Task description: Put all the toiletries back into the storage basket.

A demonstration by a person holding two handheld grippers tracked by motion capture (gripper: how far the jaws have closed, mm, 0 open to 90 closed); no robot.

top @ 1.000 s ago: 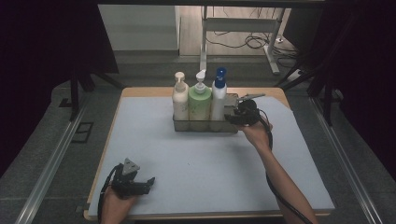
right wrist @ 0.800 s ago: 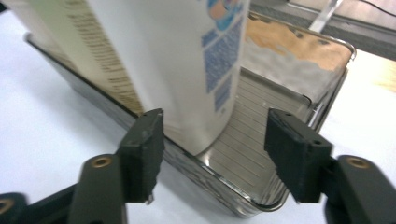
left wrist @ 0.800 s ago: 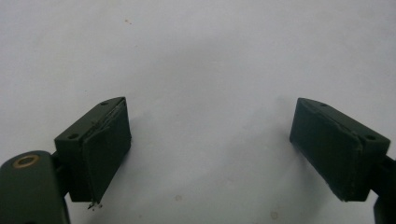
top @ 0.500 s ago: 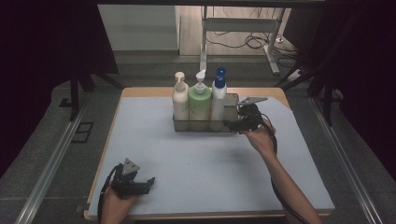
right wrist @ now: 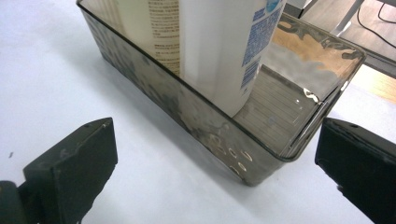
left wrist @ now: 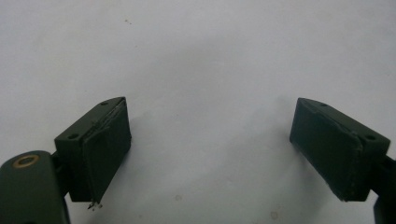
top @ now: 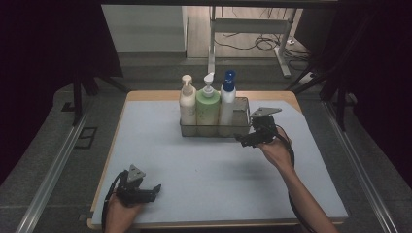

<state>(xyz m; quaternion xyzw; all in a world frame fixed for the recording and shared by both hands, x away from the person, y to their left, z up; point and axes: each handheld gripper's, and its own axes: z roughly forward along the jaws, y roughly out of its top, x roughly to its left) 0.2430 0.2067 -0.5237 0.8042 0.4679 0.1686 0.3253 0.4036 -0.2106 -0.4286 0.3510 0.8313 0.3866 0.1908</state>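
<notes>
Looking down from the high view, we see the right claw just off the near right corner of the bin, jaws pointing left toward it. Bin sits toward the far middle of the table, on the pale blue mat. Three pump bottles stand upright in it, side by side: cream bottle at left, green bottle in the middle, white bottle with blue pump at right. Right end of the bin is bare.

Right gripper view: our jaws stand wide apart, holding nothing. The bin's corner lies between them but ahead of them, not touching either jaw. White bottle stands just behind the smoky wall.

Left claw rests near the near left corner of the table, well apart from the bin. Left gripper view: jaws spread wide, nothing between them, plain mat beneath.
</notes>
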